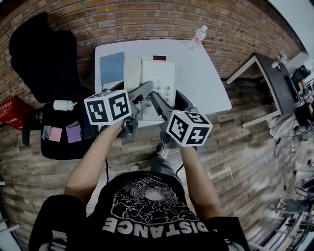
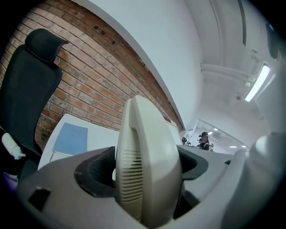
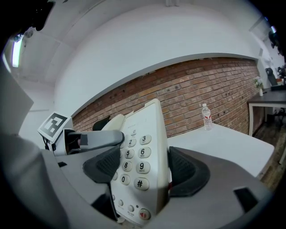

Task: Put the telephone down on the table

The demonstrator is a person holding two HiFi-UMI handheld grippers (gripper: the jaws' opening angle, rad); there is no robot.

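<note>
Left gripper clamps the handset, right gripper pinches the telephone base. It's near the table edge at 6 o'clock, so uneven lowering might tip it off.

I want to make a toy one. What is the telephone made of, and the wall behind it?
The telephone looks like smooth, slightly glossy cream plastic: moulded casing, rounded keys. The wall looks like rough red brick with pale mortar lines.

Telephone over white table
</note>
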